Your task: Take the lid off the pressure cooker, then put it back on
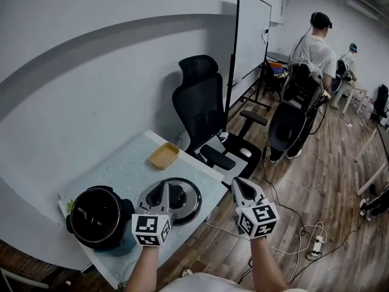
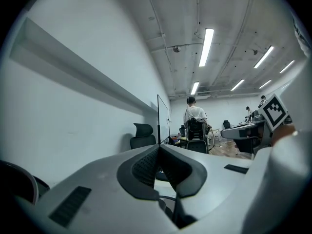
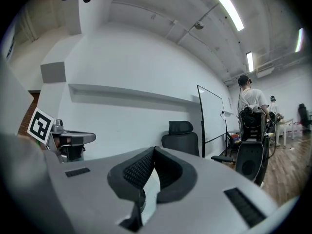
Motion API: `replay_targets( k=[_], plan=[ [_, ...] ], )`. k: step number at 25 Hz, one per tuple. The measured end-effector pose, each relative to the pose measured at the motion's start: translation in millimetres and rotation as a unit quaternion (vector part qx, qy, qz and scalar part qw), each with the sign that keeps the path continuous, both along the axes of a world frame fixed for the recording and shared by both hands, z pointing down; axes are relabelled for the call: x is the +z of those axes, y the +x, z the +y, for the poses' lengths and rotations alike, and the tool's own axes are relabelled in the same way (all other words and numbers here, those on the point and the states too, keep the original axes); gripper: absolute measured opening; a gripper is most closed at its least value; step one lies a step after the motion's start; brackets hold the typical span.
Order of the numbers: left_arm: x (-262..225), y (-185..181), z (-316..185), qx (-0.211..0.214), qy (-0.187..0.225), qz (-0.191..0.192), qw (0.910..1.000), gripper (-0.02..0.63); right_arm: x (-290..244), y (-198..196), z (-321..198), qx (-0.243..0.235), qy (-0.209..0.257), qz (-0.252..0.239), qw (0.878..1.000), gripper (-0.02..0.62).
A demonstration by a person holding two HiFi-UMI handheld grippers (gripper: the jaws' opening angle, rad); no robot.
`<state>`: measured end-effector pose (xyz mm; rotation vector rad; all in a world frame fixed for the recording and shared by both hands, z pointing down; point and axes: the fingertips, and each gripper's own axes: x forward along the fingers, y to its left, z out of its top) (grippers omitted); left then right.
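The black pressure cooker pot (image 1: 97, 216) stands open at the near left of the table. Its silver lid (image 1: 188, 207) with a black knob lies flat on the table just right of the pot. My left gripper (image 1: 163, 186) hovers above the lid's left part, pointing level, jaws shut with nothing between them (image 2: 158, 149). My right gripper (image 1: 237, 182) hangs beyond the table's right edge, also level, its fingertips together and empty (image 3: 153, 150). Neither gripper view shows the lid or the pot.
A yellow dish (image 1: 164, 155) sits at the far end of the white table (image 1: 121, 163). A black office chair (image 1: 203, 108) stands right behind the table, a whiteboard (image 1: 252, 35) beyond it. A person (image 1: 316, 50) stands far back. Cables lie on the wooden floor (image 1: 310, 242).
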<state>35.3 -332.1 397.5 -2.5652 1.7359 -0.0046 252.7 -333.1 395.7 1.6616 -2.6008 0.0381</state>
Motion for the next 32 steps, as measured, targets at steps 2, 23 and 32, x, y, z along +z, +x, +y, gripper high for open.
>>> replay_targets(
  k=[2,23,32],
  plan=[
    [0,-1,1,-0.003,-0.001,0.0,1.0,0.012,-1,0,1,-0.002,0.002,-0.001,1.0,0.0],
    [22,14,-9,0.028,-0.034,0.004,0.999,0.313,3,-5,-1,-0.012,-0.008,0.005,1.0,0.0],
    [25,16,-14,0.03,-0.03,-0.013,0.999,0.371,7,-7,-5,-0.012,-0.012,0.001,1.0,0.0]
  ],
)
